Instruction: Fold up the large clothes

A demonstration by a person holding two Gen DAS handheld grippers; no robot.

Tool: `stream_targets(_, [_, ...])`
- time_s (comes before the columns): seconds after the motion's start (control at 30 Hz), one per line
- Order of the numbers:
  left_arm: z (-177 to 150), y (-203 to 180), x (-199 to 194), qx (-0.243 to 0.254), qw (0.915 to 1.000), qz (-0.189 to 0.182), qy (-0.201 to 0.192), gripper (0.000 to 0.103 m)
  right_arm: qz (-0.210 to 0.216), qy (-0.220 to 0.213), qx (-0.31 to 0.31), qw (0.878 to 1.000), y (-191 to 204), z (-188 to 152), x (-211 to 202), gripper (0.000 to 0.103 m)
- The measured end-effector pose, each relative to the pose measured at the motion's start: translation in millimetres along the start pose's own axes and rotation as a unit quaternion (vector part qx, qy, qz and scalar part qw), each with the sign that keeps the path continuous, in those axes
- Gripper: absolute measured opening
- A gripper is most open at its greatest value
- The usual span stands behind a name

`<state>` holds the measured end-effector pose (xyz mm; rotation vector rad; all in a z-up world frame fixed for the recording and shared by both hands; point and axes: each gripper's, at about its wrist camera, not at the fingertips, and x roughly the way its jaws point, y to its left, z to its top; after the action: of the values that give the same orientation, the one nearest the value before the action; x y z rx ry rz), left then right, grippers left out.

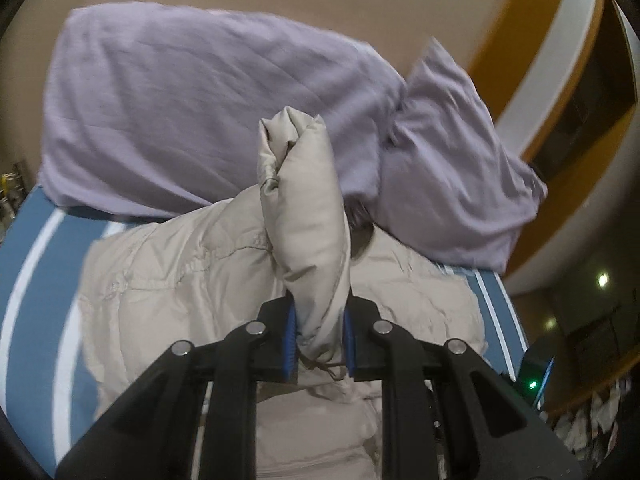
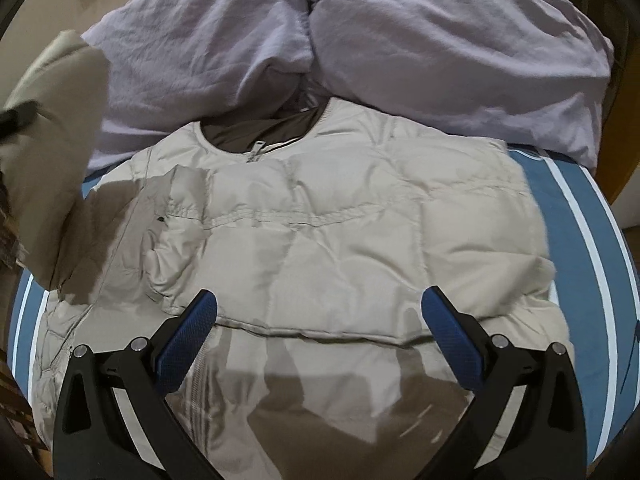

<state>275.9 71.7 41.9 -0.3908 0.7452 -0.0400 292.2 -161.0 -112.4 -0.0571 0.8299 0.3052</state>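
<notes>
**Lifting a sleeve of the puffer jacket over the bed**

My left fingers are pinching the beige sleeve of the puffer jacket, and the sleeve is standing up past them toward twelve o'clock, its cuff end bunched at the top. The jacket itself is lying spread front-up on the blue bed sheet with white stripes, collar and zipper pull toward twelve o'clock, filling the middle of my right view. My right fingers are hanging spread wide above the jacket's lower half, gripping nothing. A lilac duvet is lying heaped at twelve o'clock, touching the collar. In my right view the lifted sleeve is showing at nine to ten o'clock.
</notes>
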Motion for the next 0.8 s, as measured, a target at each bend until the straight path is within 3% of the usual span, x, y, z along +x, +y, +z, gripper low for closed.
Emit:
stream_targets(0.43, [-37.8,-31.8,62.5,0.029,0.9955,-0.009,0.089,0.022,-0.013,0.002,0.028,1.000,-26.6,-9.7,-5.9,0.102])
stream_targets(0.7, [-34.2,-30.8,56.6,0.040,0.9963,-0.010,0.075,0.044,-0.014,0.003,0.039,0.999,-33.9,-9.9,-4.2,0.102])
stream_targets(0.8, [-31.6,-26.3,61.6,0.039,0.9964,0.005,0.075,0.045,-0.013,0.002,0.043,0.999,-35.8,-10.1,-4.1,0.102])
